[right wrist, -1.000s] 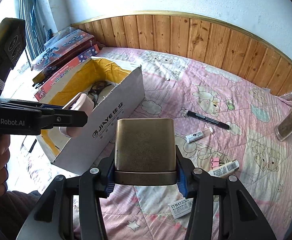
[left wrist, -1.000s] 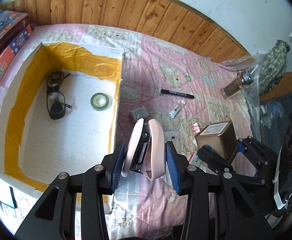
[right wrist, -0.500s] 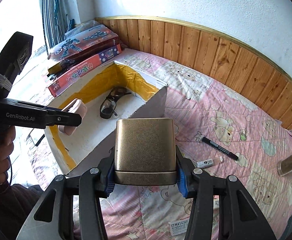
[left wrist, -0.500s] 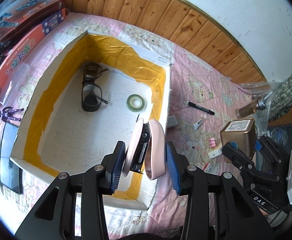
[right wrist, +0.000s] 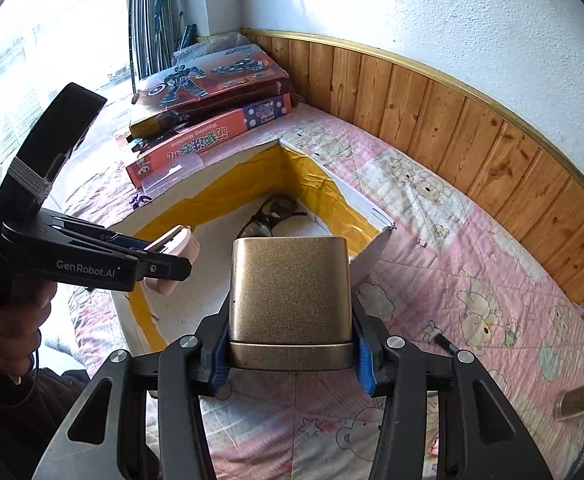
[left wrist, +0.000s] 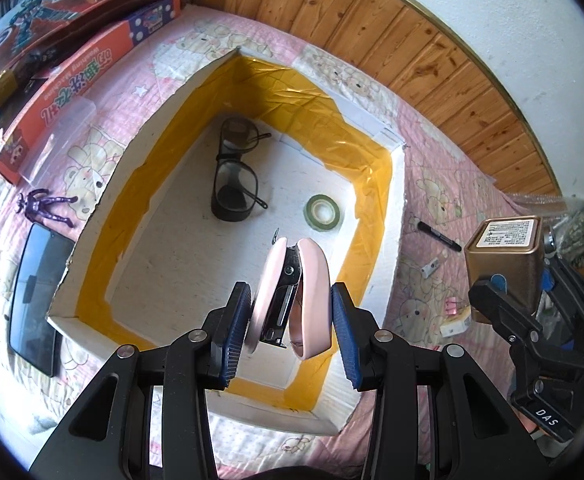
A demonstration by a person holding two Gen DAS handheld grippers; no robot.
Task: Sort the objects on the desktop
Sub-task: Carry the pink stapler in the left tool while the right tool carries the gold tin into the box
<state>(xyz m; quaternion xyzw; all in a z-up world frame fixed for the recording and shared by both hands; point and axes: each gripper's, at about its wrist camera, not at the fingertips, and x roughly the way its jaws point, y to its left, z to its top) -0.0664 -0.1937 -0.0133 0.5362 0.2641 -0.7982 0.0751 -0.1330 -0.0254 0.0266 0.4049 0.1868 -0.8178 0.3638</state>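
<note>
My left gripper [left wrist: 290,320] pinches the pink stapler [left wrist: 292,300] over the box [left wrist: 396,200]; my right gripper [right wrist: 290,354] pinches the gold tin [right wrist: 290,304]. I should go low, miss the glasses [left wrist: 234,176], then let go gently.

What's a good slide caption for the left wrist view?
Left gripper carries a pink stapler over the box holding glasses and tape.

White wall [right wrist: 472,20], wood wainscot [right wrist: 452,128], bright window [right wrist: 44,40]
</note>
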